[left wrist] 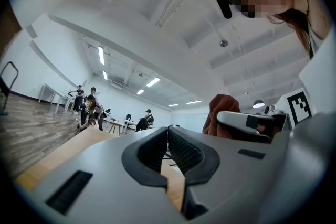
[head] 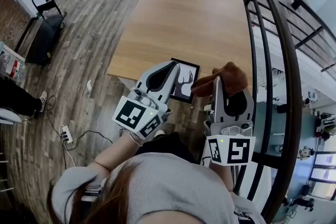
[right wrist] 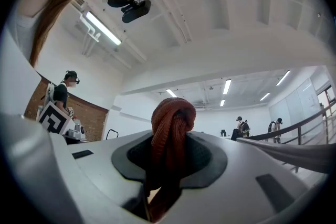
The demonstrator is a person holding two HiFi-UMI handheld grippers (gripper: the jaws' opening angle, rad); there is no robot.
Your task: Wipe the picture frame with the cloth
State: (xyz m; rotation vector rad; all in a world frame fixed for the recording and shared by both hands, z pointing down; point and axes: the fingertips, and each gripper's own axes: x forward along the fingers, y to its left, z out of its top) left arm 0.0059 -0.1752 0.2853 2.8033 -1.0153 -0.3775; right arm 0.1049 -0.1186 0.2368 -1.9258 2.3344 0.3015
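A black picture frame point(head: 185, 81) with a deer print lies face up at the near edge of the wooden table point(head: 189, 13). In the head view my left gripper point(head: 176, 64) hovers at the frame's left edge; its pads point(left wrist: 181, 147) meet with nothing seen between them. Beside it, just right of the frame, my right gripper point(head: 227, 81) is shut on a bunched rust-brown cloth point(head: 224, 77). The cloth point(right wrist: 170, 123) bulges up out of the right gripper point(right wrist: 169, 149) and hides its tips. It also shows in the left gripper view as the brown cloth point(left wrist: 223, 110).
A dark metal railing point(head: 278, 50) runs close along the right side. A black cart point(head: 44, 29) stands on the wood floor at the left, and a power strip point(head: 66, 135) with a cable lies lower left. People work at tables far back.
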